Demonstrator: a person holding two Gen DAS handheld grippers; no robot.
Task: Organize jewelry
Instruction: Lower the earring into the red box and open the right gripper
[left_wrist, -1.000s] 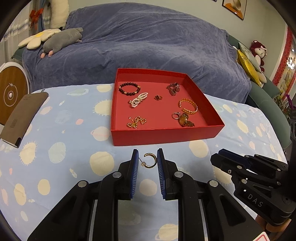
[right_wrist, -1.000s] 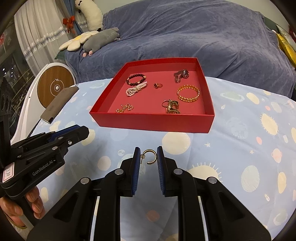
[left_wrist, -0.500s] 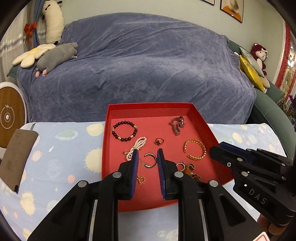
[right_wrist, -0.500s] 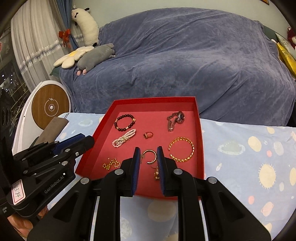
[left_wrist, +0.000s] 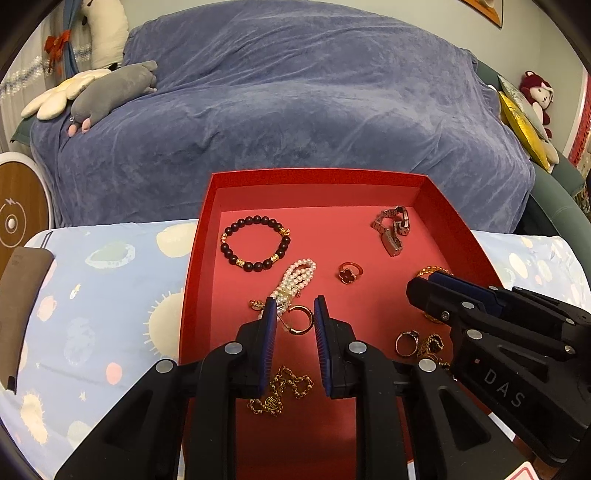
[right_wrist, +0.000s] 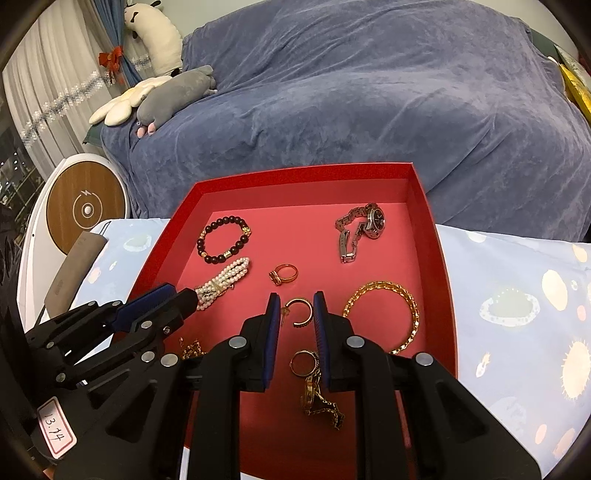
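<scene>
A red tray (left_wrist: 195, 258) (right_wrist: 441, 258) holds a dark bead bracelet (left_wrist: 255, 243) (right_wrist: 223, 240), a pearl bracelet (left_wrist: 295, 278) (right_wrist: 221, 282), a ring (left_wrist: 349, 272) (right_wrist: 283, 275), a watch (left_wrist: 392, 229) (right_wrist: 360, 227), a gold bangle (right_wrist: 384, 314), a gold chain (left_wrist: 280, 389) and more rings (left_wrist: 417, 341) (right_wrist: 306, 363). My left gripper (left_wrist: 294, 319) is shut on a gold hoop earring (left_wrist: 299, 320) over the tray. My right gripper (right_wrist: 294, 310) is shut on a second gold hoop earring (right_wrist: 301, 312) over the tray.
The tray stands on a table with a blue planet-print cloth (left_wrist: 92, 295) (right_wrist: 517, 295). A brown case (left_wrist: 18, 302) (right_wrist: 74, 269) lies at the left edge. A blue-covered sofa (left_wrist: 295, 103) with plush toys (left_wrist: 110, 88) is behind.
Both grippers carried their earrings forward from above the cloth in front of the tray to above the tray's floor, and now sit lower and closer to the jewelry.
</scene>
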